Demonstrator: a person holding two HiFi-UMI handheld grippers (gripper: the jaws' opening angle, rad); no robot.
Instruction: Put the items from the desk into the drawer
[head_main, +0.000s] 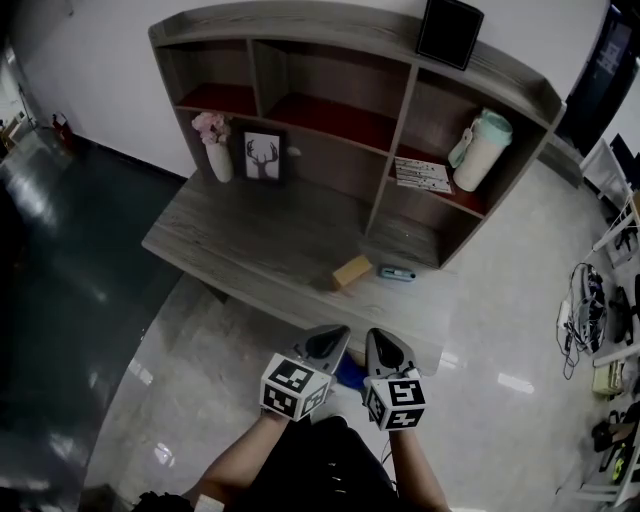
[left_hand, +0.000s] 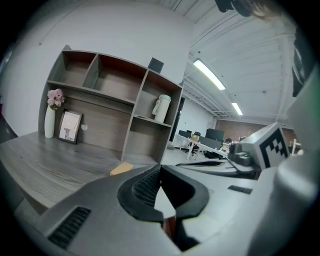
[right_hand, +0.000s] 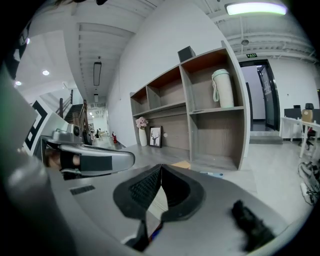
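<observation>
grey wooden desk on glossy floor

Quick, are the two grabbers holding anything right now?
Left gripper: shut, jaws together, holding nothing.
Right gripper: shut, jaws together, holding nothing.

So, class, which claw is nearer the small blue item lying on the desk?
Right. The right claw is just short of the desk edge, nearly in line with the blue item; the left claw sits further to its left.
</observation>
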